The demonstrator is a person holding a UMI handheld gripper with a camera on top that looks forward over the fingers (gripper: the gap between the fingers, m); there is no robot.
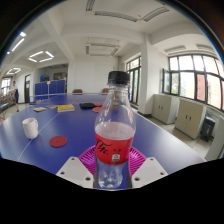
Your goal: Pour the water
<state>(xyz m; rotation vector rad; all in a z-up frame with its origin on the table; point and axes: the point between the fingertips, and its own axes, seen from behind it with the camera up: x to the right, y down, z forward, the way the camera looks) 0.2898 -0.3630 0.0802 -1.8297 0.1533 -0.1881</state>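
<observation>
A clear plastic bottle (114,135) with a red label and a black cap stands upright between my fingers, its clear lower part holding water. My gripper (112,162) is shut on the bottle's lower body, with the magenta pads (89,157) pressing it from both sides. A white cup (30,127) stands on the blue table (60,125), to the left and beyond the fingers. Between the cup and the bottle lies a small red disc (58,141).
Farther back on the table lie a yellow item (65,107) and a dark flat item (88,105). Blue chairs (42,88) stand behind the table. Beige cabinets (190,115) line the wall under the windows at the right.
</observation>
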